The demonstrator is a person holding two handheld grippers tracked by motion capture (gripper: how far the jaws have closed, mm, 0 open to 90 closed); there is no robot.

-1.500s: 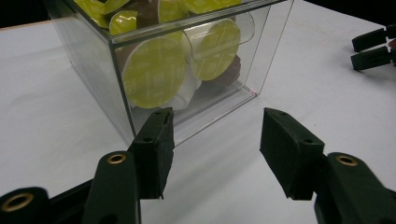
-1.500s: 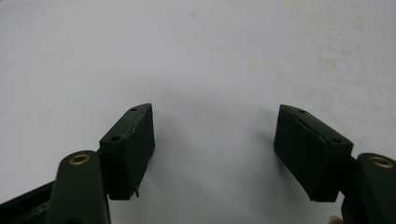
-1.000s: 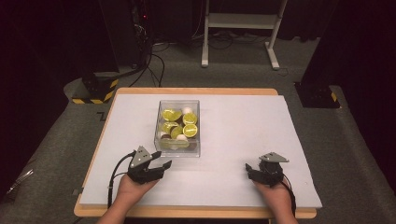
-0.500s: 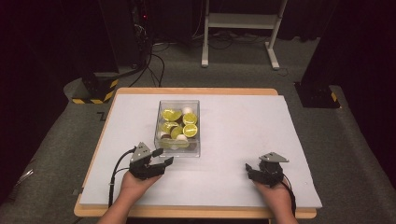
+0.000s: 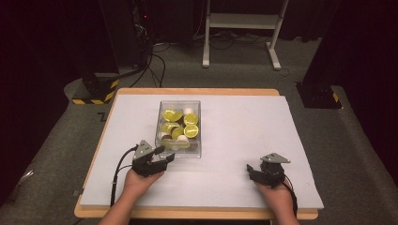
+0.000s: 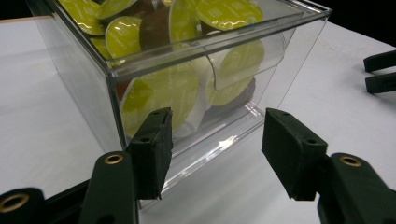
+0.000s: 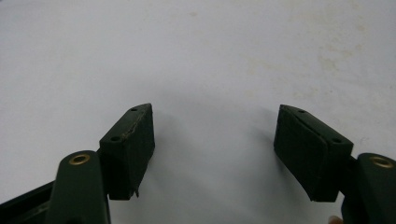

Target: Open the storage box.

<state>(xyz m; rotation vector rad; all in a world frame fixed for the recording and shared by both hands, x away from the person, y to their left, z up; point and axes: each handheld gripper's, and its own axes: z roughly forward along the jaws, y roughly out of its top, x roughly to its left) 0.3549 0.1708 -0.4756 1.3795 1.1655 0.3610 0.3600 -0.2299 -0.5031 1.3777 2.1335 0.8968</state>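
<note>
The left gripper [image 6: 212, 140] has its two black jaws spread apart, and they have just been closing a little. Nothing is pinched between them. The near corner of the clear plastic box [image 6: 187, 51] sits just past the jaws. One jaw is right up by the box's front wall, and I cannot tell if it touches.

In the high view, the left gripper [image 5: 165, 155] has come closer to the box [image 5: 179, 152] than it was a second ago. Back then it sat a bit lower and more to the left. Now its tip is at the box's near left corner. I think the left hand is getting ready to grab the box or hold it still.

The right gripper [image 7: 212, 154] also has its jaws spread, with nothing between them. Below it there is just the white table top [image 7: 210, 56]. In the high view, the right gripper [image 5: 256, 172] rests in the same spot as before, well apart from the box.

The box stands in the middle of the table [image 5: 244, 117], a little to the left. It is full of coffee pods [image 6: 224, 11] with shiny yellow-green lids [image 5: 191, 131]. Some pods are brown and some are white. The front of the box has a curved opening [image 6: 243, 65] low down.

No pod is out of the box yet, so the work looks like it is just starting.
</note>
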